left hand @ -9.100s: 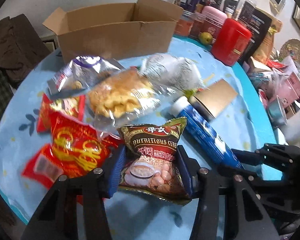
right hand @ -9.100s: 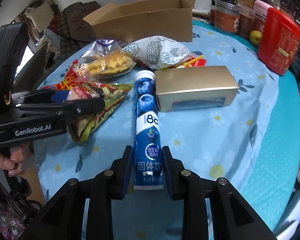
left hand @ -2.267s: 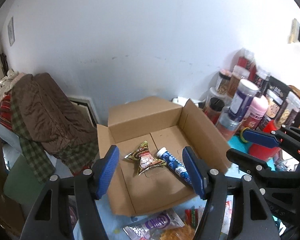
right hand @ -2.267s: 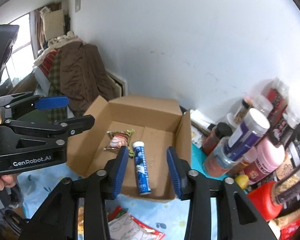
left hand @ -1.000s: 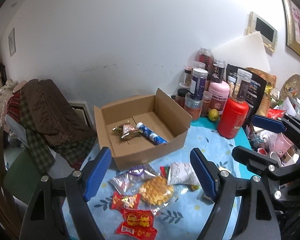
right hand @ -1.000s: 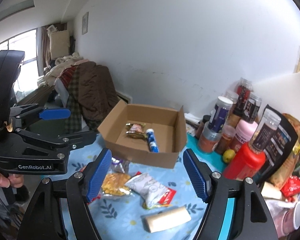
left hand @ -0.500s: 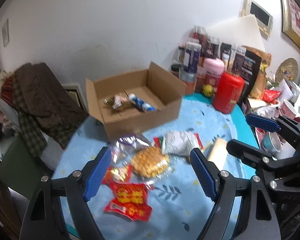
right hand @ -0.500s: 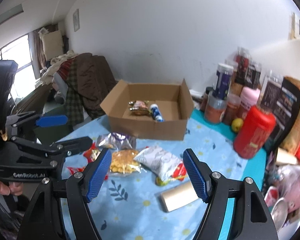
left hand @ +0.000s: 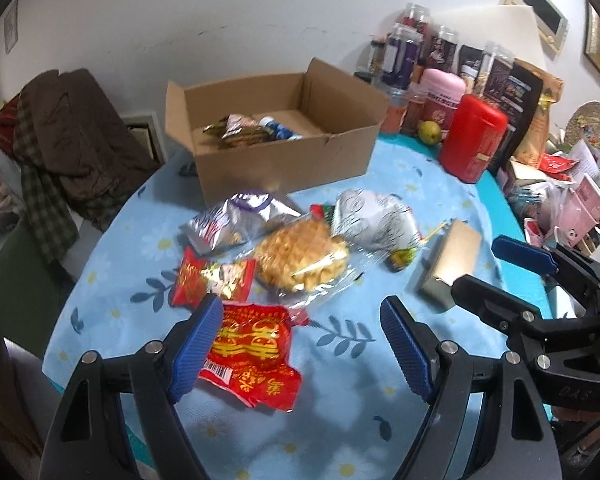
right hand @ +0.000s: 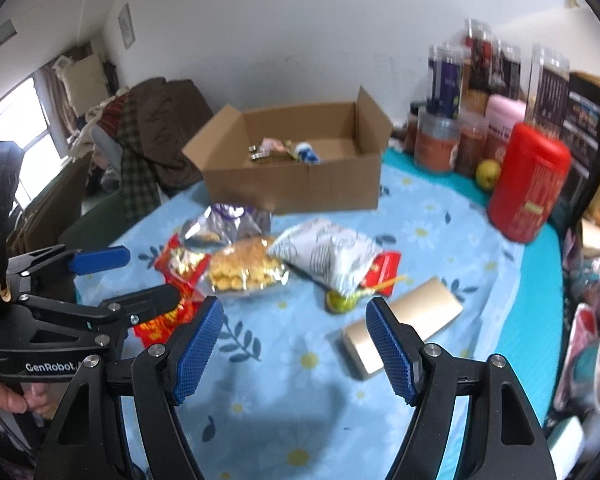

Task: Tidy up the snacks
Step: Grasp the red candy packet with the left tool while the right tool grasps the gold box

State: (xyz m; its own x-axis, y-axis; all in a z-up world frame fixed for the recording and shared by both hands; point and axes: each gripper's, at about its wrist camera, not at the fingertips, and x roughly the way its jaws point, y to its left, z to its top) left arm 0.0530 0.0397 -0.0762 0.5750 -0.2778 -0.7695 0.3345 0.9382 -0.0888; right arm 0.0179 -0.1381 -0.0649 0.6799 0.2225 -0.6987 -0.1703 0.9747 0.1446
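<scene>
An open cardboard box (left hand: 284, 164) (right hand: 296, 192) at the back of the table holds a cereal packet (left hand: 236, 132) and a blue tube (left hand: 278, 130). Loose snacks lie in front of it: a silver bag (left hand: 236, 220), a waffle bag (left hand: 304, 256), a white patterned bag (left hand: 372, 216), two red packets (left hand: 252, 356) and a gold box (right hand: 404, 324). My left gripper (left hand: 300, 332) hangs open over the larger red packet, with nothing between its pads. My right gripper (right hand: 294, 320) is open too, just left of the gold box, above the cloth.
A red canister (right hand: 532, 184), jars, a green fruit (right hand: 488, 172) and bags crowd the table's back right. More clutter lines the right edge. A chair draped with brown clothes (left hand: 72, 136) stands left of the box. A hand (right hand: 4, 396) holds the left tool.
Both grippers have dropped toward the table and tilted further down. The loose snacks now look bigger and closer, and the box has slid toward the top of both views. The jaws kept their width.
</scene>
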